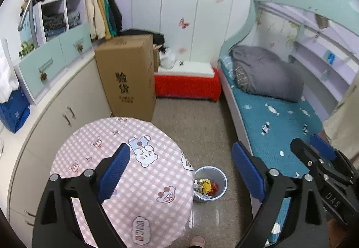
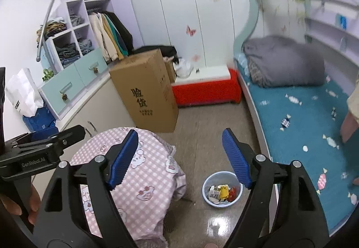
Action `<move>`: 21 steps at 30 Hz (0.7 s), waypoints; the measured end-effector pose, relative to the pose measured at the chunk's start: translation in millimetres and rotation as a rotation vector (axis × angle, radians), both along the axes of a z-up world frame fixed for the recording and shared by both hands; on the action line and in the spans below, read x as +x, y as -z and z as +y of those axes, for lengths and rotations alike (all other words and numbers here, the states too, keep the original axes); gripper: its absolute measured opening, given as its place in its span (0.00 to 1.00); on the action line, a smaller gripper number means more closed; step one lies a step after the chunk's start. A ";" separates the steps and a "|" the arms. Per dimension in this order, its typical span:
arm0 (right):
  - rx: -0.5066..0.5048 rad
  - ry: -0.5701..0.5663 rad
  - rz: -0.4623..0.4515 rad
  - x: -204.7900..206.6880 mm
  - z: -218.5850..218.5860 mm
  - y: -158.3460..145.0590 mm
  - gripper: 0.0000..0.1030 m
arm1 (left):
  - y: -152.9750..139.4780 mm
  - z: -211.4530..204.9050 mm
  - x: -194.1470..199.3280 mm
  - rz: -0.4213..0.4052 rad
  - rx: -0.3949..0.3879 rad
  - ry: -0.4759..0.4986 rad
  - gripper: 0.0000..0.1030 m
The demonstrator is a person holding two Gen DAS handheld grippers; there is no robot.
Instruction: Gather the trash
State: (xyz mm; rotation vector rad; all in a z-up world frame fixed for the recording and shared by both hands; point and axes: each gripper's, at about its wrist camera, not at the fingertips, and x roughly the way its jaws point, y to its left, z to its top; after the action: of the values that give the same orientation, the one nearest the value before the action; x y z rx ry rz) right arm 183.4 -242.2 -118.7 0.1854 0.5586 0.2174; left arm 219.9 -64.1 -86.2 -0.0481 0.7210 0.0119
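**Q: What surrounds the work area?**

A: The bed (image 1: 276,111) with its teal sheet runs along the right. A grey quilt (image 1: 267,75) lies folded at its far end. A brown cardboard box (image 1: 128,77) stands upright on the floor against the cabinets, just beside a red bench (image 1: 187,86).

**Q: Where is the table?**

A: The round table (image 1: 125,180), under a pink checked cloth, sits directly below my left tongs.

**Q: Locate the trash.**

A: The trash (image 2: 222,194), yellow, red and white wrappers, lies inside the pale blue bin (image 2: 207,182). The bin stands on the floor between the table and the bed, just beside the table's edge.

**Q: State of my tongs?**

A: My left gripper (image 1: 181,171) is spread wide, nothing between its blue pads. My right gripper (image 2: 179,158) is likewise spread, nothing pinched. Both sit well above the bin and point down toward the floor. Neither touches table, bin or trash.
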 end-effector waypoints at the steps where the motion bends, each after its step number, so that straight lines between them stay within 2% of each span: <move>1: 0.000 0.010 -0.010 -13.0 6.4 -4.1 0.75 | -5.0 4.3 -12.6 -0.017 0.004 0.009 0.88; 13: -0.025 0.136 -0.099 -134.2 55.3 -24.2 0.84 | -41.2 46.6 -127.1 -0.174 0.022 0.126 0.91; 21: -0.055 0.176 -0.127 -178.2 73.0 -28.8 0.87 | -48.0 62.2 -164.7 -0.213 0.028 0.161 0.91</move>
State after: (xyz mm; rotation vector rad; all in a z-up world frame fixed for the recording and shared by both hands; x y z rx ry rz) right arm 5.2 -169.2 -89.9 0.1652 0.4185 0.0427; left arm 55.1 -1.9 -38.3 0.0350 0.5098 -0.1353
